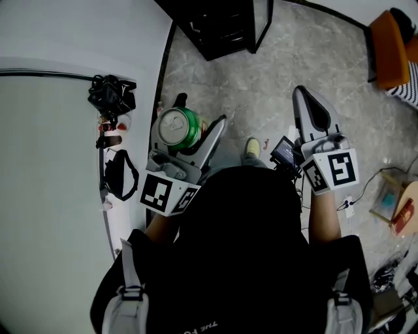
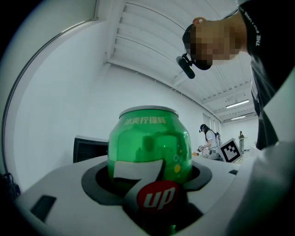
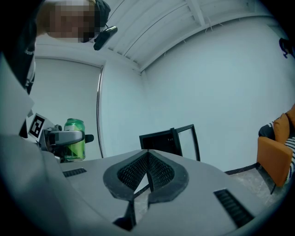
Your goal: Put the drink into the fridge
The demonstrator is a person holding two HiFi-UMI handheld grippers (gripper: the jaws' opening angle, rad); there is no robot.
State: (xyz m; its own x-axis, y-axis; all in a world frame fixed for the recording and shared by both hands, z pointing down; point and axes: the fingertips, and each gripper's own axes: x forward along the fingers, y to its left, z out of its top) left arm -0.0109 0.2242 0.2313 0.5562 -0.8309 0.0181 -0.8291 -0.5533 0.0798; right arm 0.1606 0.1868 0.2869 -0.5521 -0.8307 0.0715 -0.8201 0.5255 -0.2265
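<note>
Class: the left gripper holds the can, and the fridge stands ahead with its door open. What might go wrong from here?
1. The left gripper holds the smooth, round can by its sides only. A jolt on the way might let it slip or tilt.
2. The fridge sits low on the floor with its door swung out. The can or gripper might knock the door's edge on the way in.

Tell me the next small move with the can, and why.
Probably carry the green can forward: the left gripper clamps it upright, the black fridge stands ahead with its door open, and the shut right gripper is empty.
</note>
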